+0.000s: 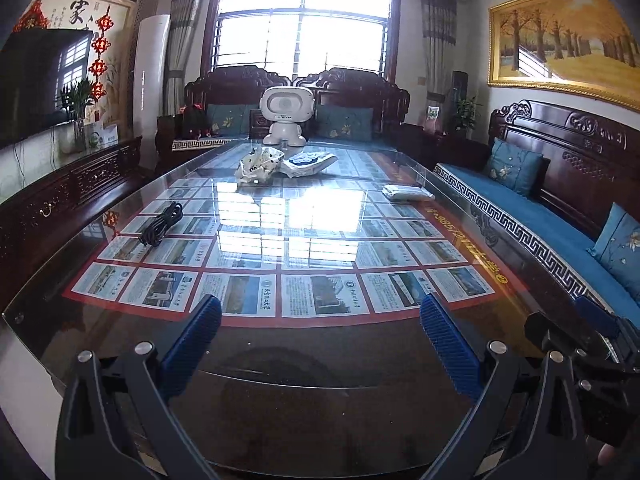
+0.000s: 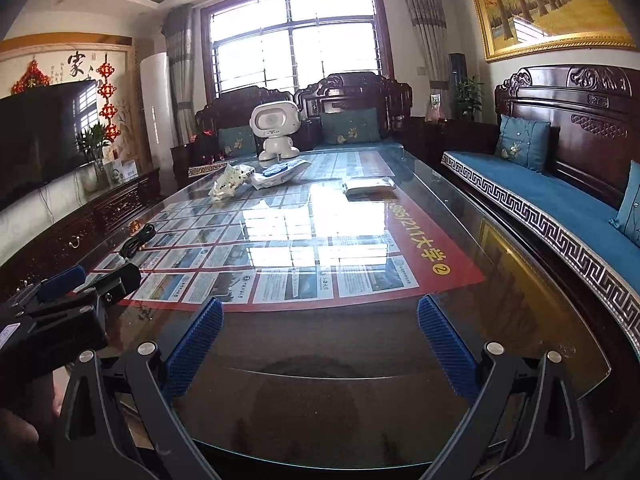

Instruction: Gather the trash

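Observation:
A crumpled white wrapper with dark spots (image 1: 256,166) (image 2: 230,182) lies at the far end of the glass-topped table (image 1: 320,360) (image 2: 340,344). Beside it lies a flat white and blue package (image 1: 308,162) (image 2: 280,172). A folded white packet (image 1: 406,193) (image 2: 368,188) lies toward the right edge. My left gripper (image 1: 320,320) is open and empty over the near table edge. My right gripper (image 2: 320,320) is open and empty beside it, and also shows in the left wrist view (image 1: 580,328). The left gripper shows at the left of the right wrist view (image 2: 80,280).
A white toy robot (image 1: 286,116) (image 2: 276,130) stands at the far end. A coiled black cable (image 1: 162,222) (image 2: 138,240) lies at the left. A printed poster lies under the glass. A wooden sofa with blue cushions (image 1: 560,200) lines the right; a cabinet (image 1: 60,200) lines the left.

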